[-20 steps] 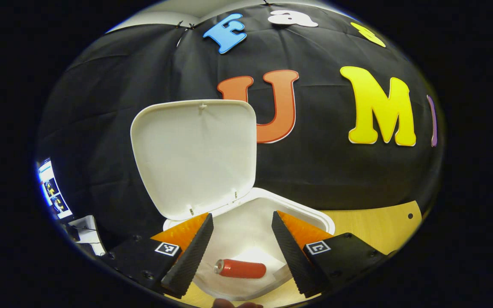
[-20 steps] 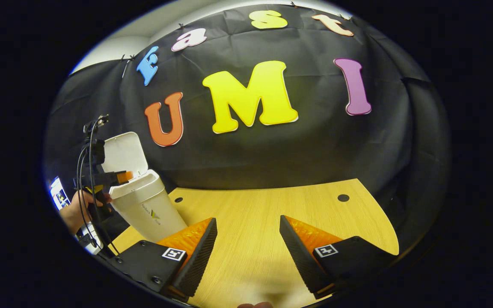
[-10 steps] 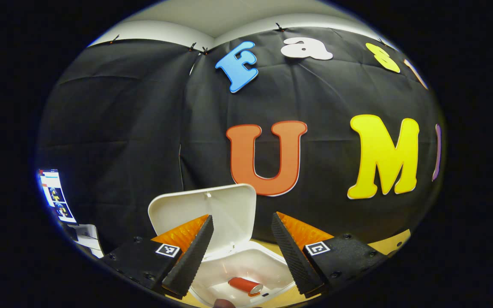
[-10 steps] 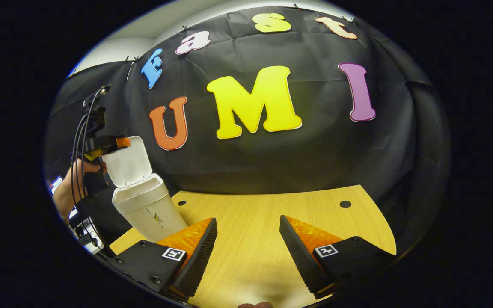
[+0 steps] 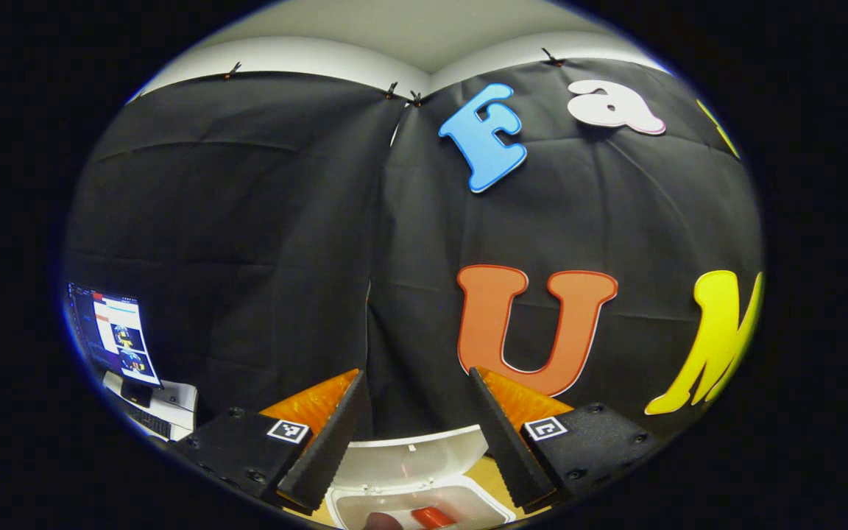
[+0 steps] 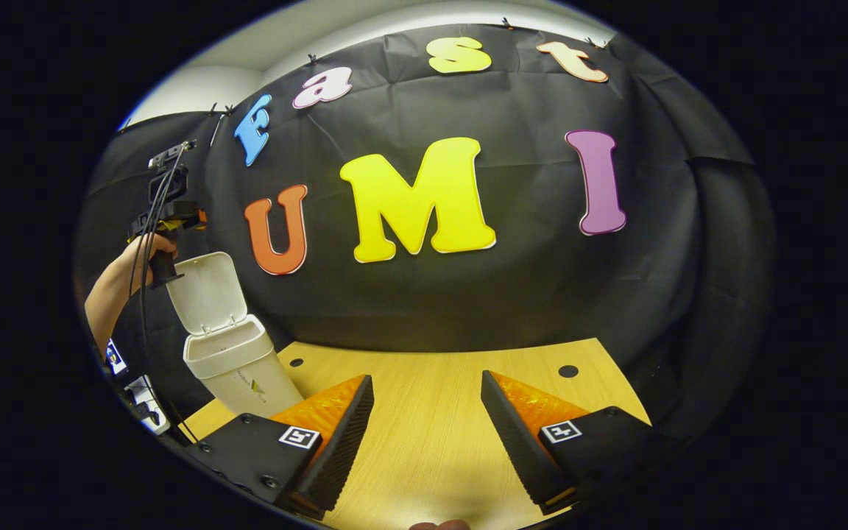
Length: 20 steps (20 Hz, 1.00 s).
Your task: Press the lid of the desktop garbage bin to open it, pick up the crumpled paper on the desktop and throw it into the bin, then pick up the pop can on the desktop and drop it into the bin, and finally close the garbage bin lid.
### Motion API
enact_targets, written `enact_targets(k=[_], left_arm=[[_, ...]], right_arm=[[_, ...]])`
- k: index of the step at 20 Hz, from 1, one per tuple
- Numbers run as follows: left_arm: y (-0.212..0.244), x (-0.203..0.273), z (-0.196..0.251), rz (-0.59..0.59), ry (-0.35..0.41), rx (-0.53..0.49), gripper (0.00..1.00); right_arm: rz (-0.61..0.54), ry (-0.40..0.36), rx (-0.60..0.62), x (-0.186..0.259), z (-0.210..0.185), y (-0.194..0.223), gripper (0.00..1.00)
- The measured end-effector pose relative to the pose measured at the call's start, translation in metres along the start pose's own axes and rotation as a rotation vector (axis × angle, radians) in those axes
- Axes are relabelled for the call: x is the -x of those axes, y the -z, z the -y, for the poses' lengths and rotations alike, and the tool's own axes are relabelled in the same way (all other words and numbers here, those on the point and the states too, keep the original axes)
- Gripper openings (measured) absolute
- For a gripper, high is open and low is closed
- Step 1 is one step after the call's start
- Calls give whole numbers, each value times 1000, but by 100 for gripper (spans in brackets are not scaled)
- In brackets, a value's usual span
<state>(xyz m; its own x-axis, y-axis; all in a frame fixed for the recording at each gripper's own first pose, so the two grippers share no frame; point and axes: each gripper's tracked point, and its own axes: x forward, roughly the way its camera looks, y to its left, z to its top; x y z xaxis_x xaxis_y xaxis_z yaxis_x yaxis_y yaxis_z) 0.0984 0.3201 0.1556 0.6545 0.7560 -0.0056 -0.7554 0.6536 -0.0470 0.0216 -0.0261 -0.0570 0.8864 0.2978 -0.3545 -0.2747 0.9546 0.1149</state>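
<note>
The left gripper [image 5: 413,427] hangs above the bin [image 6: 236,368], fingers wide and empty; the lid [image 6: 207,291] stands upright; a red thing, likely the can [image 5: 433,517], lies inside; the right gripper [image 6: 424,434] hovers over the table [image 6: 431,383], fingers wide, holding nothing; a hand [image 6: 146,249] grips the left gripper's handle.

A light wooden table [image 6: 439,434] with a rounded far edge fills the lower middle of the right gripper view, two dark round holes in its top. At its left end stands a white garbage bin [image 6: 236,372], its lid [image 6: 205,291] tilted up and open.
</note>
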Motion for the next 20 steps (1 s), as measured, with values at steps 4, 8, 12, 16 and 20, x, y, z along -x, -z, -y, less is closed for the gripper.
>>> enact_targets(k=[4,8,12,16,20], left_arm=[[30,-21,-5,-110,-76,-13,90],[46,-22,-5,-163,-111,-22,90],[62,-19,-2,-211,-124,2,91],[65,-5,-5,-200,-134,-37,89],[84,40,9,-224,-137,-36,88]], right_arm=[[-3,29,-12,2,10,0,93],[-5,56,-30,2,23,2,93],[2,68,-56,4,33,0,93],[-2,37,-43,5,29,4,93],[-5,2,-44,7,31,6,93]])
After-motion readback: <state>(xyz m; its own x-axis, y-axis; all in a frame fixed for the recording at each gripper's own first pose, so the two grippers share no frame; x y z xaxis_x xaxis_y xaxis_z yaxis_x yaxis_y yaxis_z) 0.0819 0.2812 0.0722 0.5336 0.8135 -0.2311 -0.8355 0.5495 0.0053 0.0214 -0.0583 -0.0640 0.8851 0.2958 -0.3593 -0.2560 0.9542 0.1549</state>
